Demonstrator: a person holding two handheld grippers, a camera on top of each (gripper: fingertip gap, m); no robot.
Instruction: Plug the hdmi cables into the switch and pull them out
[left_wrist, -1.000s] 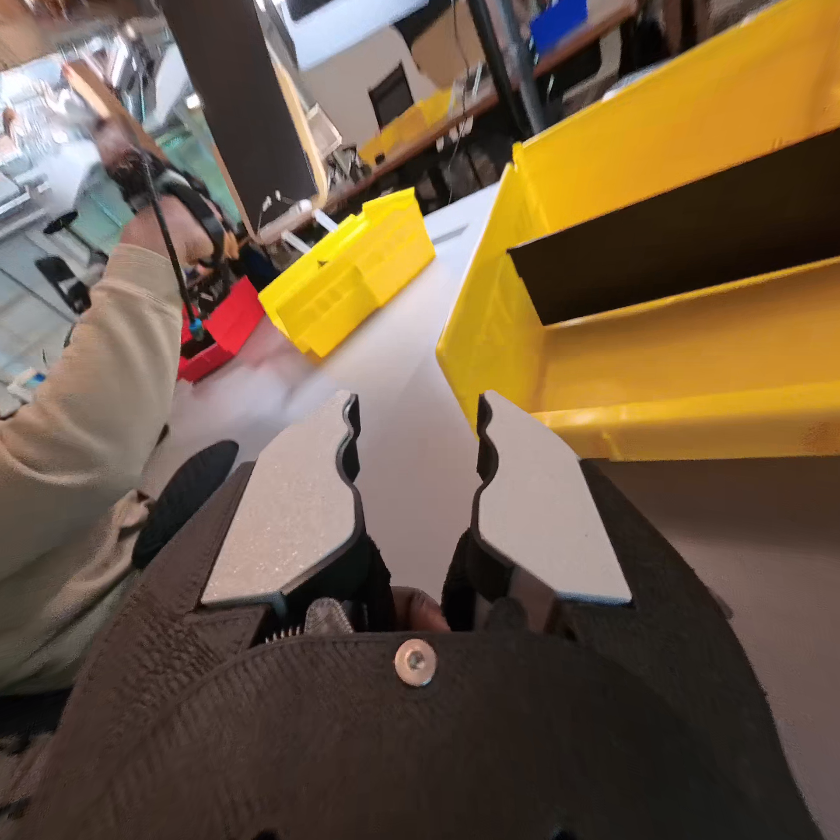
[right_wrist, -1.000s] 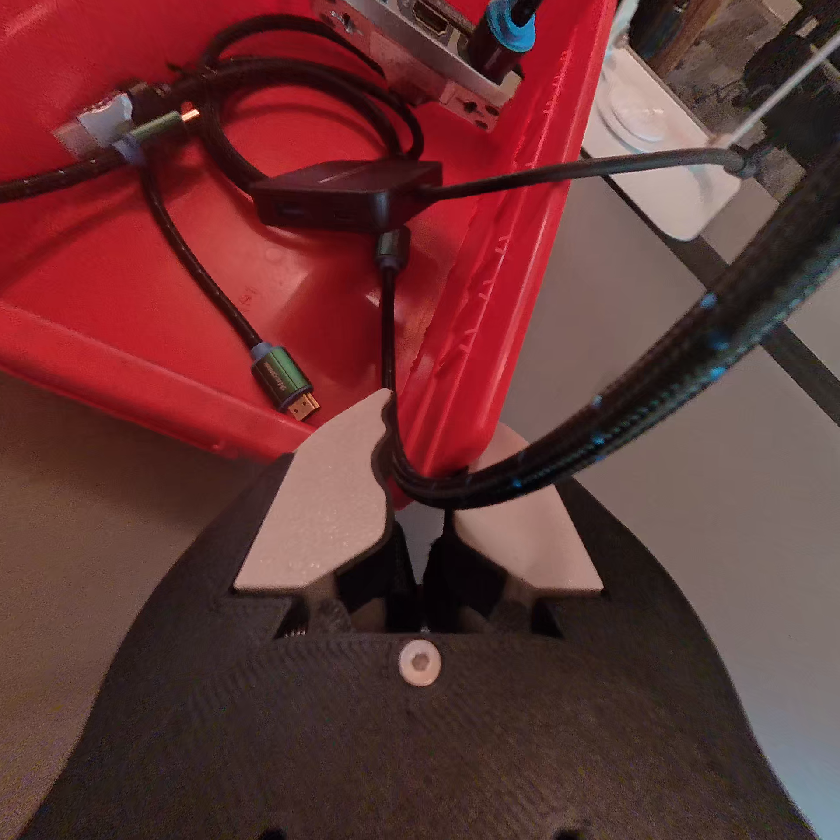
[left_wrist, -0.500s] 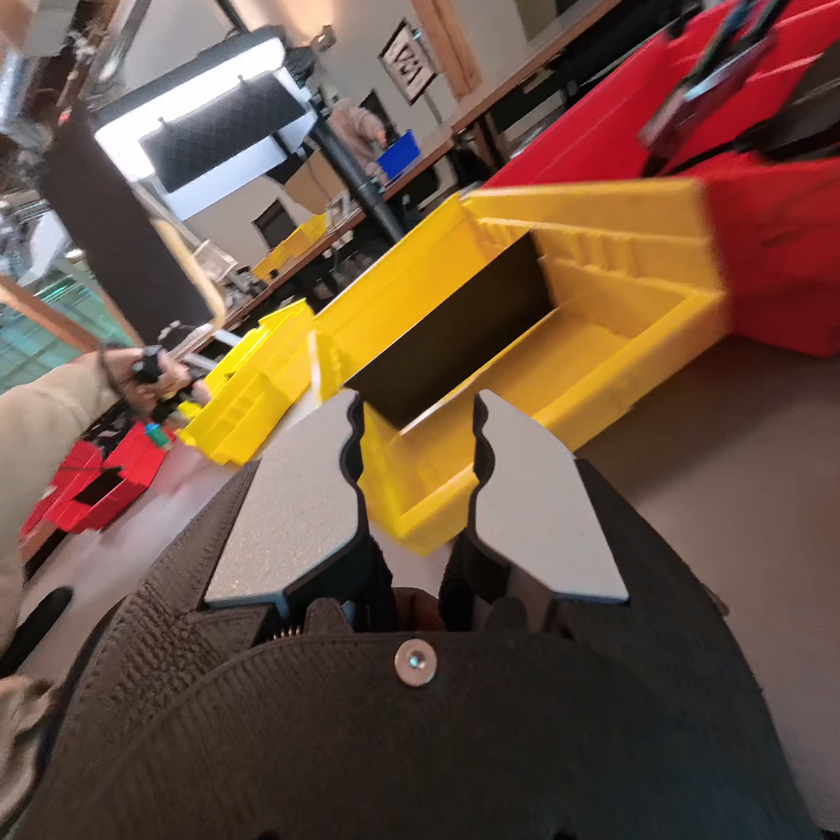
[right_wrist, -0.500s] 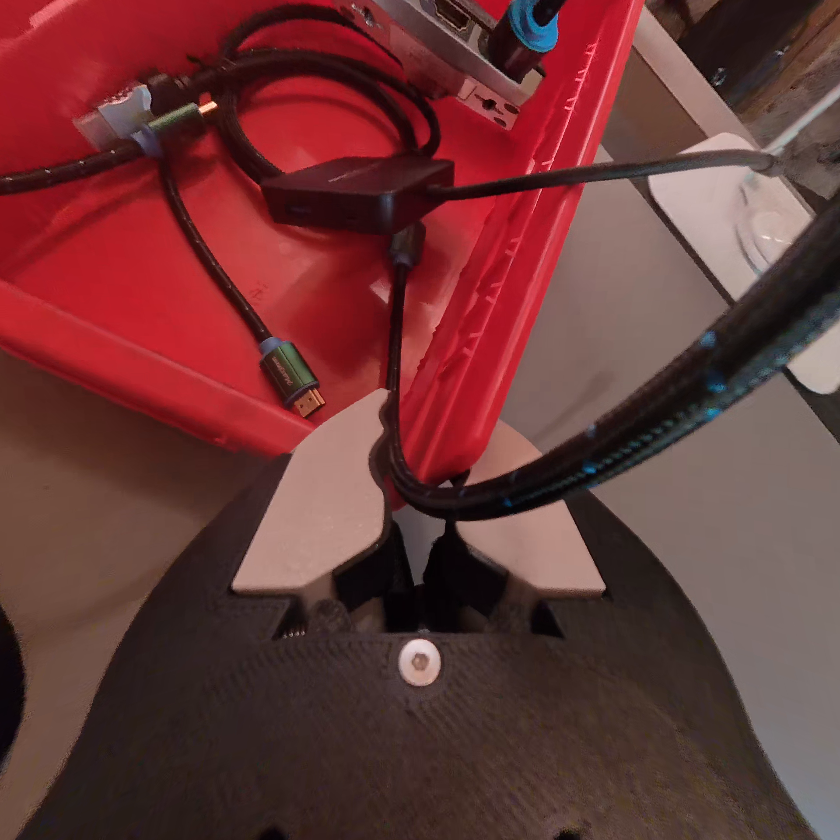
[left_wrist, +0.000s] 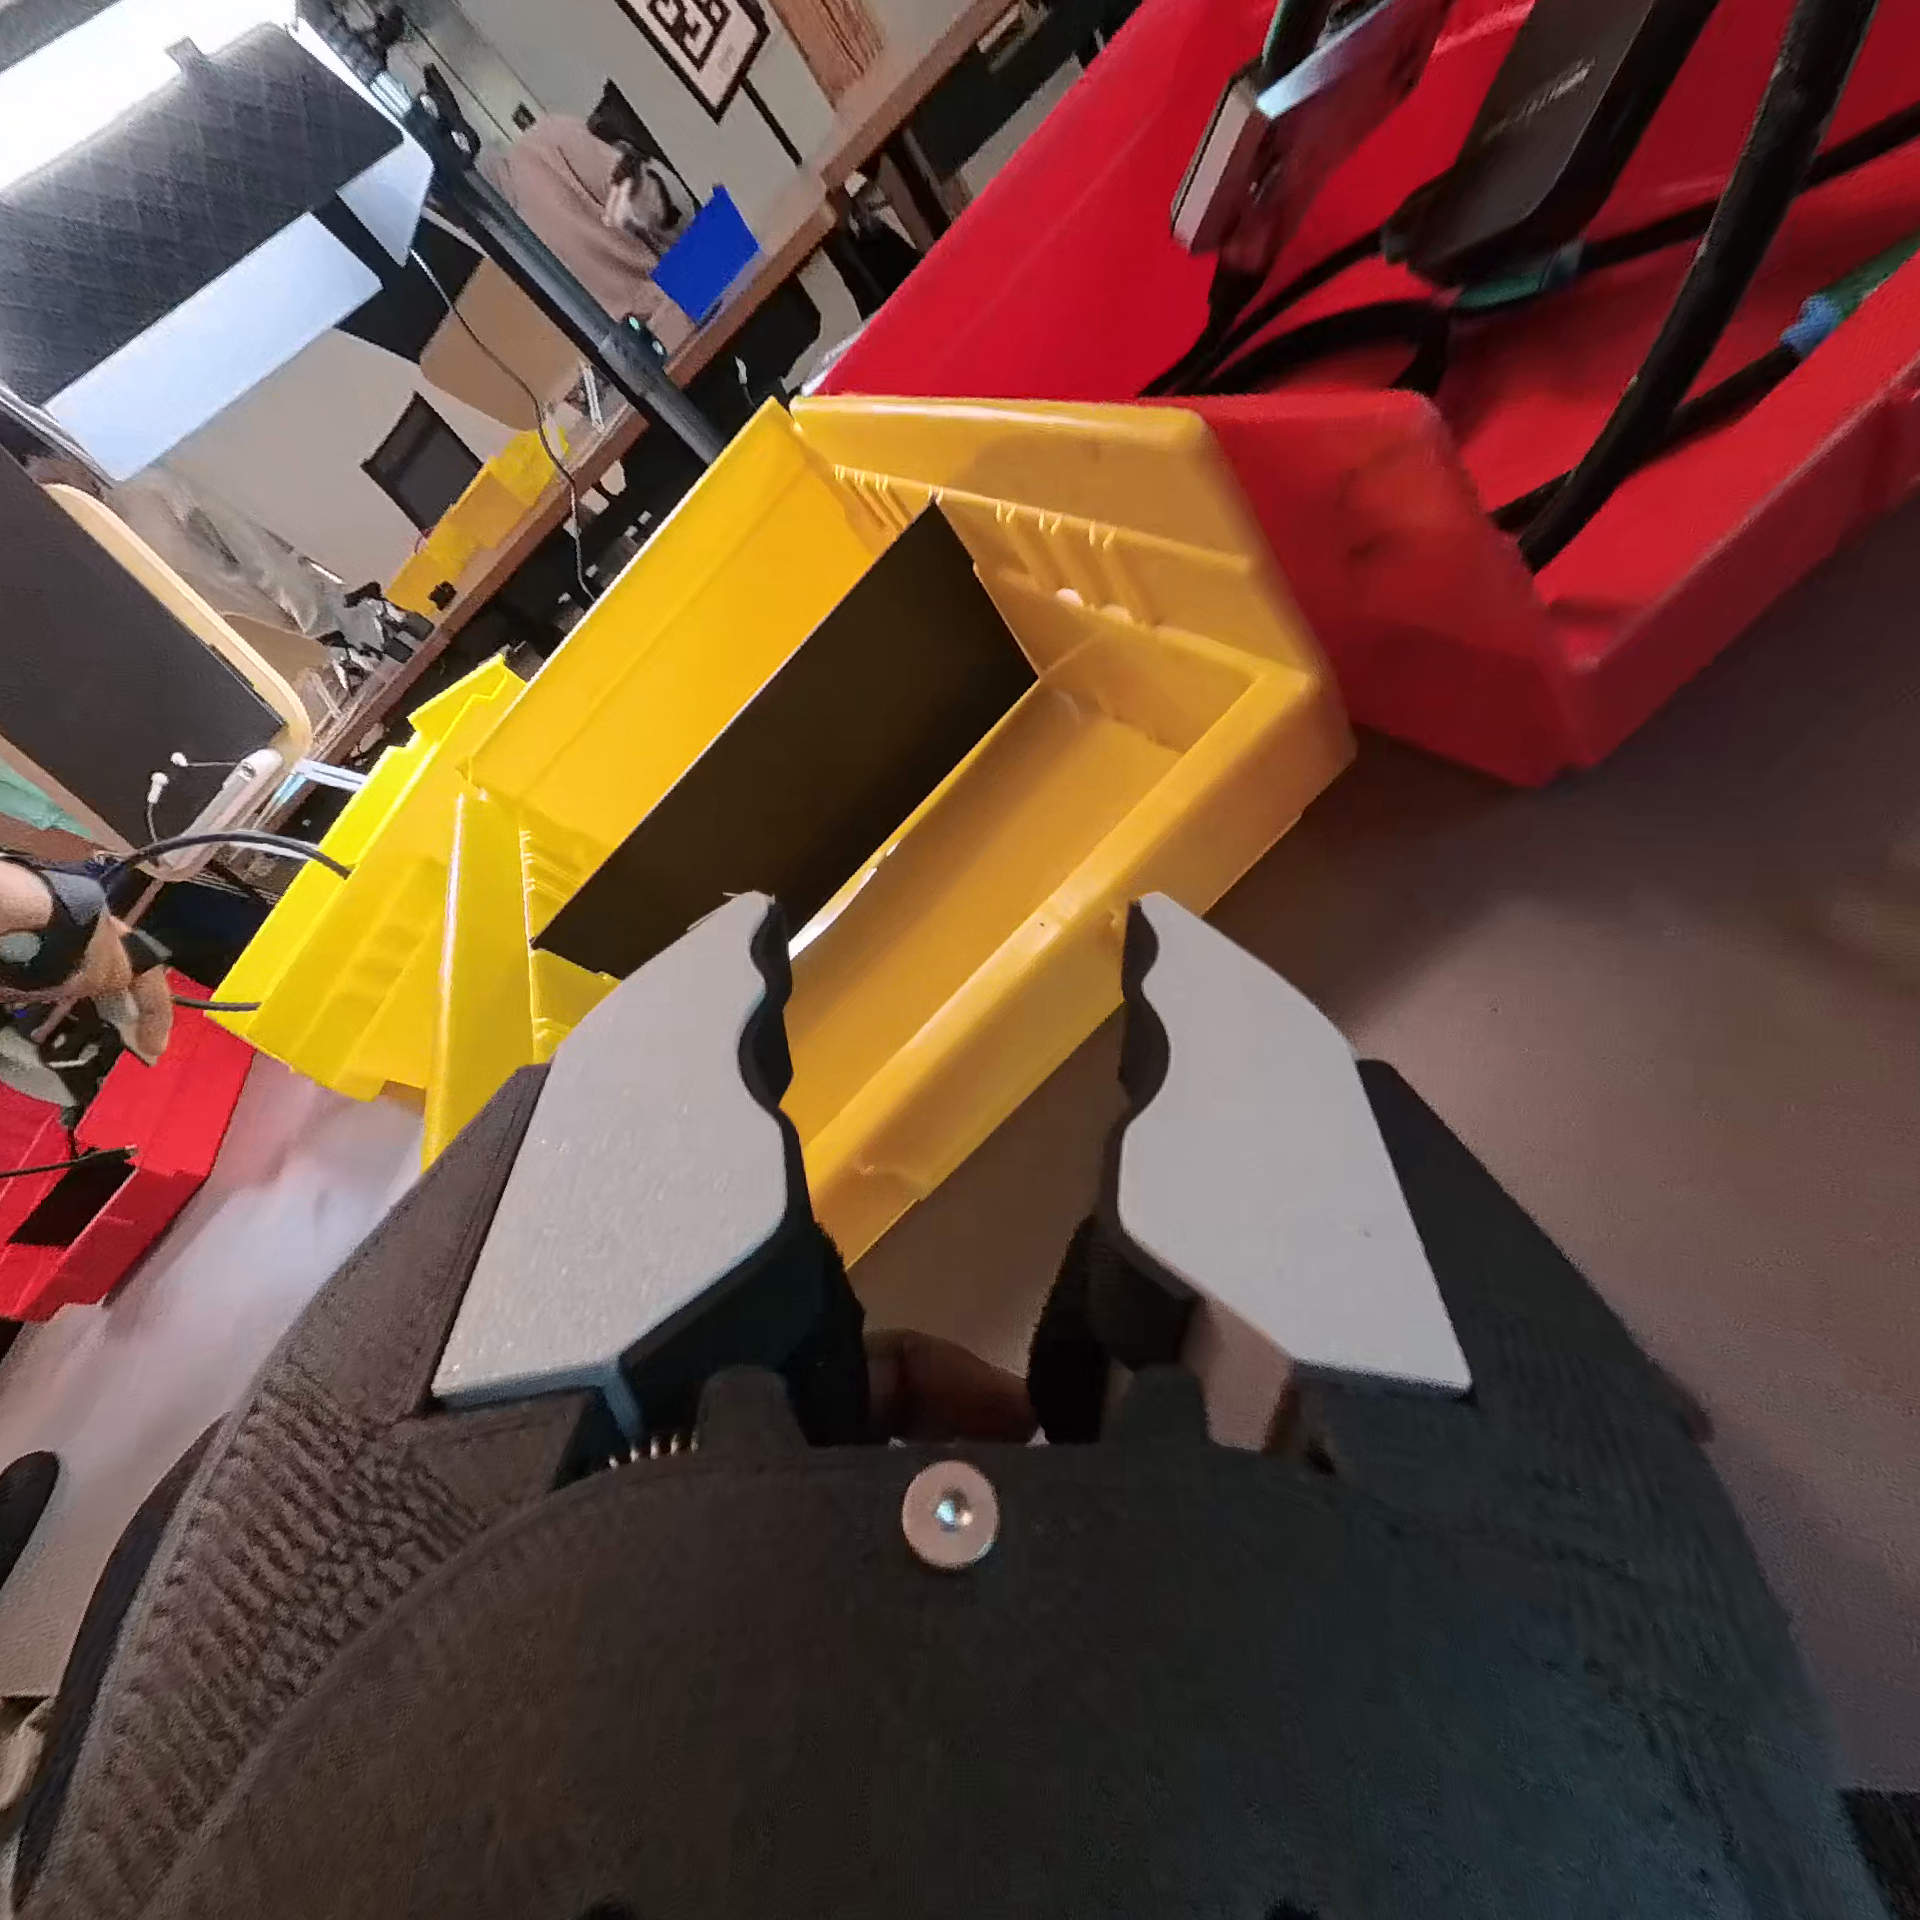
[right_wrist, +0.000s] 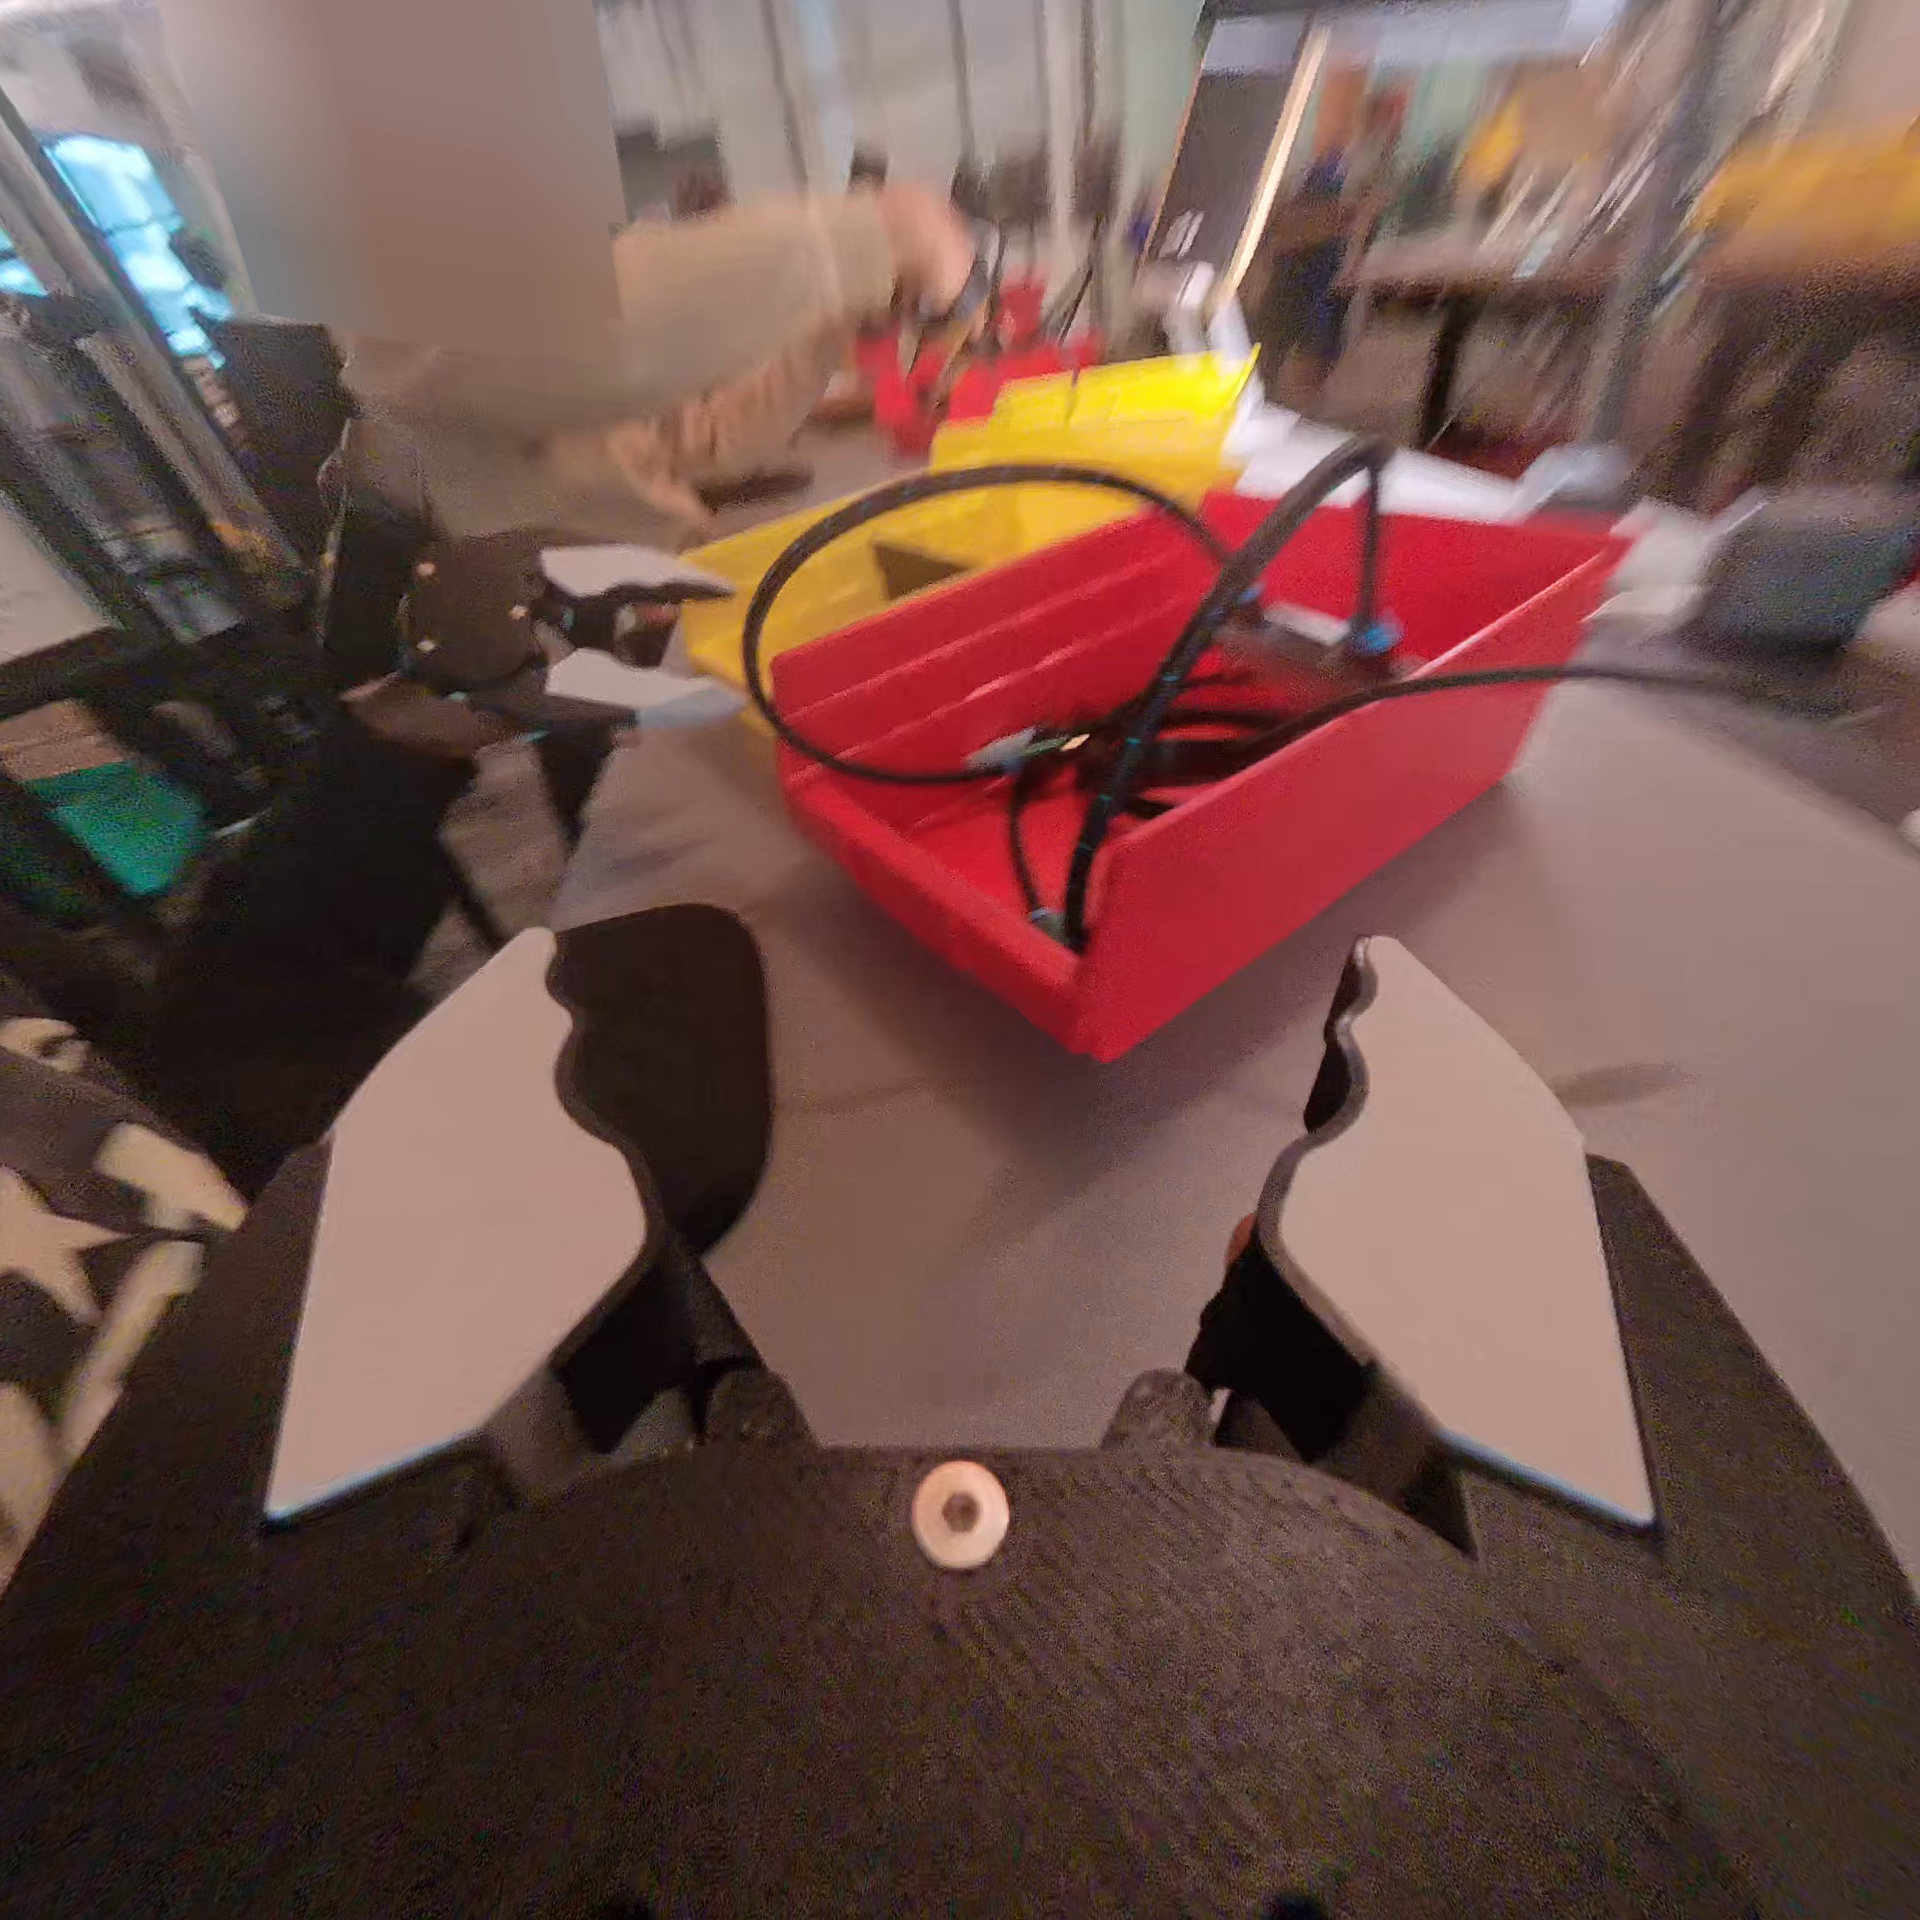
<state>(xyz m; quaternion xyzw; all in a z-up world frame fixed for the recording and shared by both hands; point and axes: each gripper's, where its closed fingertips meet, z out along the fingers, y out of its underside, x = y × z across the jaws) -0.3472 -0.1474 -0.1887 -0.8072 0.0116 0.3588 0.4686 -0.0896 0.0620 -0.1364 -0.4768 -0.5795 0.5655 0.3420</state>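
Note:
A red bin (right_wrist: 1299, 842) on the grey table holds a tangle of black HDMI cables (right_wrist: 935, 483). In the left wrist view the bin (left_wrist: 1403, 582) is at the upper right, with a black switch box (left_wrist: 1538, 114), a silver box (left_wrist: 1278, 125) and braided cables (left_wrist: 1704, 260) in it. My right gripper (right_wrist: 956, 966) is wide open and empty, well back from the bin. My left gripper (left_wrist: 951, 935) is open and empty, just in front of a yellow bin (left_wrist: 1039, 831). It also shows in the right wrist view (right_wrist: 717, 649), left of the red bin.
The yellow bin has a black divider (left_wrist: 810, 748) and touches the red bin's left side. More yellow bins (left_wrist: 353, 935) and small red bins (left_wrist: 104, 1195) lie farther left, where another person's hand (left_wrist: 62, 935) works. A dark rounded object (right_wrist: 675, 1039) sits by my right gripper's left finger.
My right gripper has let go of the braided cable, opened wide and drawn back from the red bin. My left gripper has swung right, bringing the red bin into view.

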